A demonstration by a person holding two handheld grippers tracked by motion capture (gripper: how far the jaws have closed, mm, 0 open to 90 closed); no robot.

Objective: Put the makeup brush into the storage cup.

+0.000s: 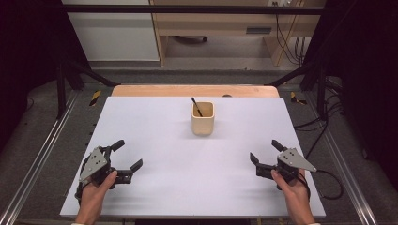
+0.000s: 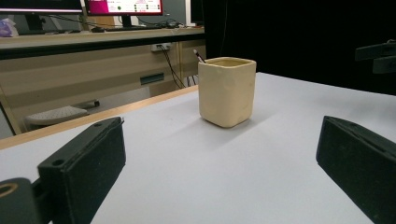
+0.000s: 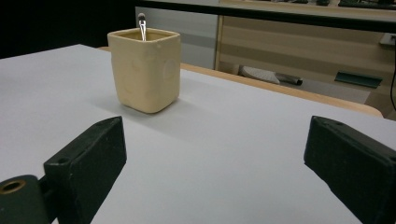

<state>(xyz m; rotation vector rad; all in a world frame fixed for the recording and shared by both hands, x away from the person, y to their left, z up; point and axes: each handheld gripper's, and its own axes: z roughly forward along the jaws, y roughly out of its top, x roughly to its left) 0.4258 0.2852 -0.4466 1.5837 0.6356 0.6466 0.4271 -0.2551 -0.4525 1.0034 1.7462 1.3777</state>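
Across the middle of the high view spreads a pale grey-white table [image 1: 187,154], the largest thing in sight, with a strip of light wood showing along its far edge. At the lower left of that frame the left gripper [image 1: 126,157] rests low over the table in the person's left hand [image 1: 96,185], its two black jaws spread wide with nothing between them. At the lower right the right gripper [image 1: 264,152] is held the same way by the right hand [image 1: 291,183], jaws wide apart and empty. The two grippers lie well apart, one near each side edge of the table.

Above the centre of the high view, toward the far edge of the table, stands a cream square cup [image 1: 202,118], upright and well apart from both grippers. In the left gripper view the cup [image 2: 227,91] sits slightly right of centre in the upper half; in the right gripper view it [image 3: 144,70] is at the upper left.

Smallest is a thin dark pen [image 1: 196,107], leaning inside the cup with its tip above the rim [image 3: 141,21].
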